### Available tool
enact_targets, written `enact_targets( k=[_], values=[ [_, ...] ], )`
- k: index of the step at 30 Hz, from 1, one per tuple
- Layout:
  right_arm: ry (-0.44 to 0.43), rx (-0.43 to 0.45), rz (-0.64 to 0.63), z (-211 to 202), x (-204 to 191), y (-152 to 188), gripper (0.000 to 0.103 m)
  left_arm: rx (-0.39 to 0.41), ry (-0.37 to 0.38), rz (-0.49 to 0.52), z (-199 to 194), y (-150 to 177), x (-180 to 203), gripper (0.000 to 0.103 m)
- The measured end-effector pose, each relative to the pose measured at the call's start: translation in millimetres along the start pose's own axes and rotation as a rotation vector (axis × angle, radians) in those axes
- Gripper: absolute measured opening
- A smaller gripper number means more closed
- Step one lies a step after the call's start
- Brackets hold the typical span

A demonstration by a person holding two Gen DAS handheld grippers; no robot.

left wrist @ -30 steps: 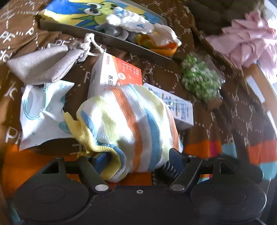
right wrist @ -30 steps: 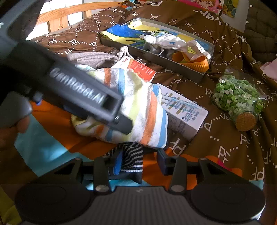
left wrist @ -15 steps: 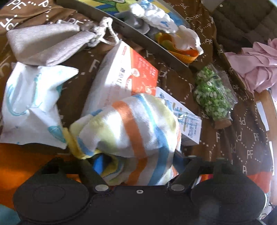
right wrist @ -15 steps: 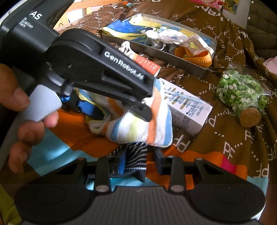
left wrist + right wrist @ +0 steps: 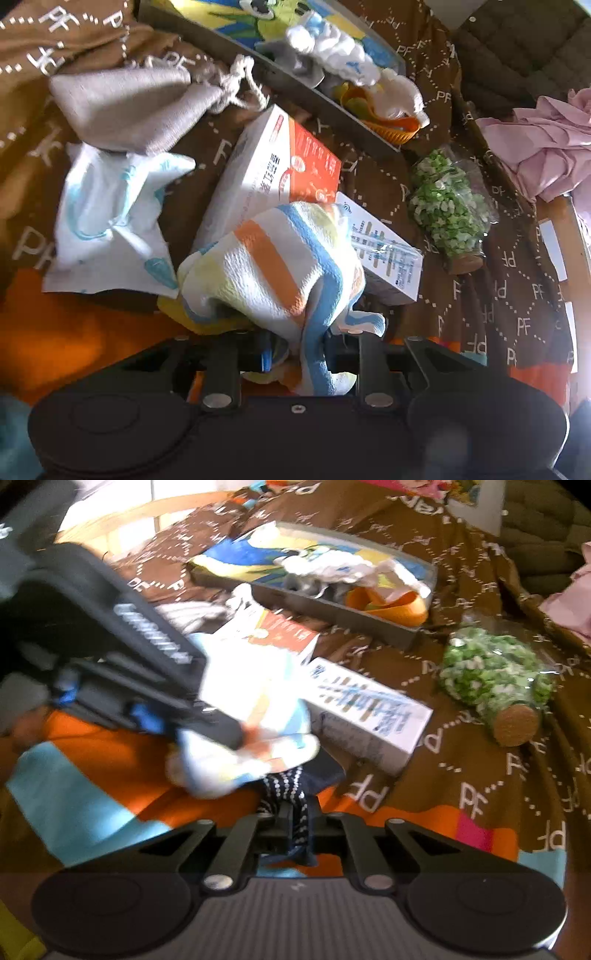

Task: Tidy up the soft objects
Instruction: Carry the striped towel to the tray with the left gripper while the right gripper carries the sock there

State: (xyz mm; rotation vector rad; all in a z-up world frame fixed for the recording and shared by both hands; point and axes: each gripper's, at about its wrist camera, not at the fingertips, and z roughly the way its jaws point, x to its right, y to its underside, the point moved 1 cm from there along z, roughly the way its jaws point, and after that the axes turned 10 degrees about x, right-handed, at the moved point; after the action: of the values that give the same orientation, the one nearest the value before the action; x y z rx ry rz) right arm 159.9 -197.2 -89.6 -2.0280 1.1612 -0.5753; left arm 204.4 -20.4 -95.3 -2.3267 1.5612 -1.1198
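Closing on a striped towel (image 5: 280,266), the left gripper (image 5: 295,354) works mid-bed while the right gripper (image 5: 295,823) pinches a dotted sock (image 5: 286,786); the tray (image 5: 332,107) holds few soft items, pouch (image 5: 125,107) and cloth (image 5: 107,218) outstanding.
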Motion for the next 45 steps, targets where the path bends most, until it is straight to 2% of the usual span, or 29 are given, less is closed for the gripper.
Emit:
enact_targets(
  k=[7, 12, 18, 25, 30, 33, 37, 45],
  values=[
    [0.041, 0.087, 0.054, -8, 10, -8, 0.004, 0.074, -0.015, 0.137, -40, -1, 10, 0.026],
    [0.065, 0.214, 0.059, -23, 12, -15, 0.004, 0.125, -0.007, 0.188, -66, -4, 18, 0.026],
    [0.102, 0.316, 0.111, -37, 22, -23, 0.003, 0.224, 0.011, 0.254, -95, -12, 30, 0.026],
    [0.113, 0.403, 0.136, -47, 30, -30, 0.003, 0.27, 0.037, 0.251, -108, -25, 33, 0.026],
    [0.177, 0.384, 0.197, -36, 46, -35, 0.002, 0.285, 0.03, 0.226, -110, -34, 25, 0.026],
    [0.167, 0.379, 0.234, -29, 57, -41, 0.002, 0.29, 0.018, 0.214, -109, -40, 18, 0.026],
    [0.161, 0.434, 0.199, -23, 62, -58, 0.002, 0.302, 0.006, 0.221, -107, -51, 15, 0.026],
    [0.022, 0.541, 0.246, -7, 83, -112, 0.002, 0.376, 0.0, 0.249, -89, -102, 23, 0.026]
  ],
)
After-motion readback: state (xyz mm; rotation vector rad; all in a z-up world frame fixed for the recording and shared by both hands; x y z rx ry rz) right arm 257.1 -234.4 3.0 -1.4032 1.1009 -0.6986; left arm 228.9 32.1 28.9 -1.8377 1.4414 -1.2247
